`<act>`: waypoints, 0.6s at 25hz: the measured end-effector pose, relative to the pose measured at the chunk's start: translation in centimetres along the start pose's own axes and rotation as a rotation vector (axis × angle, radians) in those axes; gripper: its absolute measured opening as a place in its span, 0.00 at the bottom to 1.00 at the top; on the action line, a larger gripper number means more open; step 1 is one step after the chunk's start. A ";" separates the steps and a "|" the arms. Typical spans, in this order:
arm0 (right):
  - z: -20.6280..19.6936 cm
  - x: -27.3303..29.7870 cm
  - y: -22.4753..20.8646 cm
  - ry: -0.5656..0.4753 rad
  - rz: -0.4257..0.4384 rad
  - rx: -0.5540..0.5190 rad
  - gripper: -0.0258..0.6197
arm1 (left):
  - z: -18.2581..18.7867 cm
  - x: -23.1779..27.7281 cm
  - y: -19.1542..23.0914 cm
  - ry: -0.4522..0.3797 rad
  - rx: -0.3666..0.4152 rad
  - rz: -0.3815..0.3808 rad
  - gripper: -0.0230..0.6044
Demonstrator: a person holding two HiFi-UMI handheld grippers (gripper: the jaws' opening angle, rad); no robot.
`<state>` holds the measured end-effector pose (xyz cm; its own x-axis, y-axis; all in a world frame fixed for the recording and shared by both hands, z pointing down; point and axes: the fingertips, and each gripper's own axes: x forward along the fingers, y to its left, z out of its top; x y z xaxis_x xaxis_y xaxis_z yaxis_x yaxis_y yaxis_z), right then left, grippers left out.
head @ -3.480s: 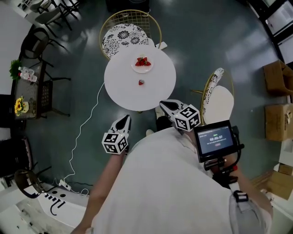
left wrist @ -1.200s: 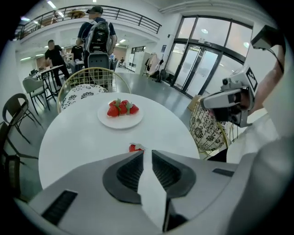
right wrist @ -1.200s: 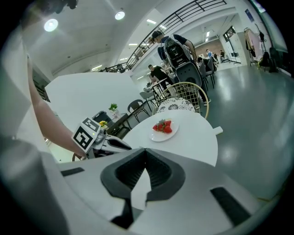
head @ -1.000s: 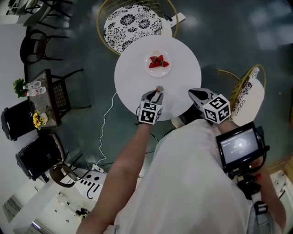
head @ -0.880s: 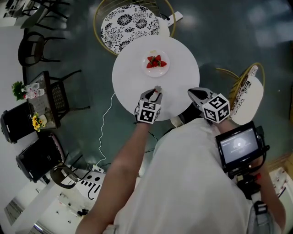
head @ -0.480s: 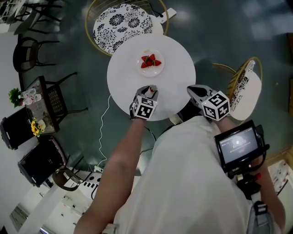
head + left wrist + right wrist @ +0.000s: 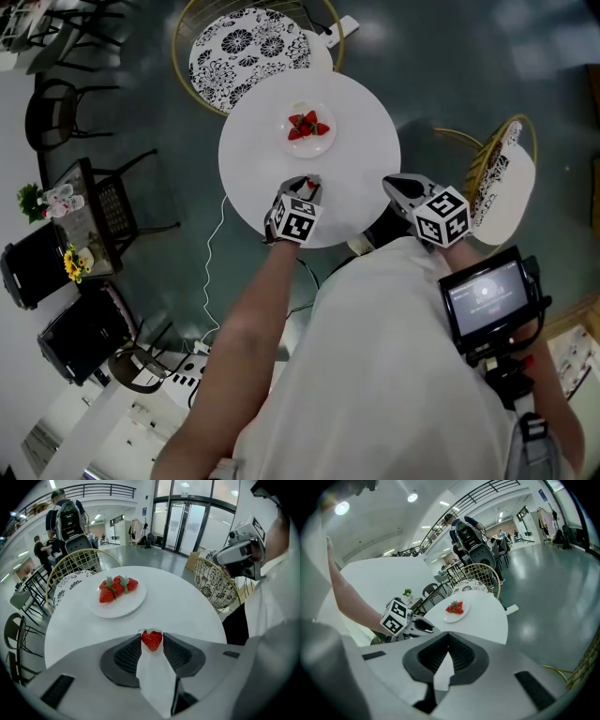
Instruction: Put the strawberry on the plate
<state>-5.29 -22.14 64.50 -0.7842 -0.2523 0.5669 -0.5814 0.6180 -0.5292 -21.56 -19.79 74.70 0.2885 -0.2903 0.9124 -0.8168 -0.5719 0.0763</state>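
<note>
Round white table point(image 7: 361, 164) on a dark glossy floor point(image 7: 450, 75), glazed hall behind.

At the near edge, left of middle: left gripper point(image 7: 308, 181), low over the top. Its jaws are closing around one strawberry point(image 7: 152, 640), and both pads touch its sides. The berry sits at the very jaw tips, leafy cap pointing toward the far edge. Cannot tell whether it rests on the top or is lifted. The left forearm point(image 7: 253, 309) is bare and stretched straight forward from the body, marker cube point(image 7: 298, 223) facing up.

At the near-right rim: right gripper point(image 7: 449, 635), jaws together, nothing between them. It is held close to the torso and aimed across the top toward the plate.

One white plate point(image 7: 315, 149) sits toward the far edge, about mid-width, well apart from the gripped berry. Only bare tabletop lies between them. On the plate is a tight cluster of strawberries point(image 7: 117, 588), at least three; a closer count is not possible.

Around:
- Two gold wire chairs with black-and-white patterned cushions, one point(image 7: 248, 52) beyond the far edge, one point(image 7: 502, 178) off the right edge.
- One white cable point(image 7: 208, 281) trailing on the floor left of the table.
- One small screen point(image 7: 483, 300) on a rig at the person's chest.
</note>
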 end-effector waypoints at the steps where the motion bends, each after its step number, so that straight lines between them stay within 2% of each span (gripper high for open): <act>1: 0.0 0.0 0.1 0.000 0.002 -0.002 0.05 | 0.1 -0.1 0.0 -0.005 -0.004 -0.001 0.28; 15: 0.1 0.4 0.5 -0.005 0.021 -0.022 0.05 | 1.7 -1.5 -0.5 -0.132 -0.093 -0.005 0.25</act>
<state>-5.92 -22.04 64.45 -0.7974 -0.2426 0.5526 -0.5598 0.6393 -0.5272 -20.79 -20.39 72.62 0.3512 -0.3893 0.8515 -0.8561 -0.5019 0.1236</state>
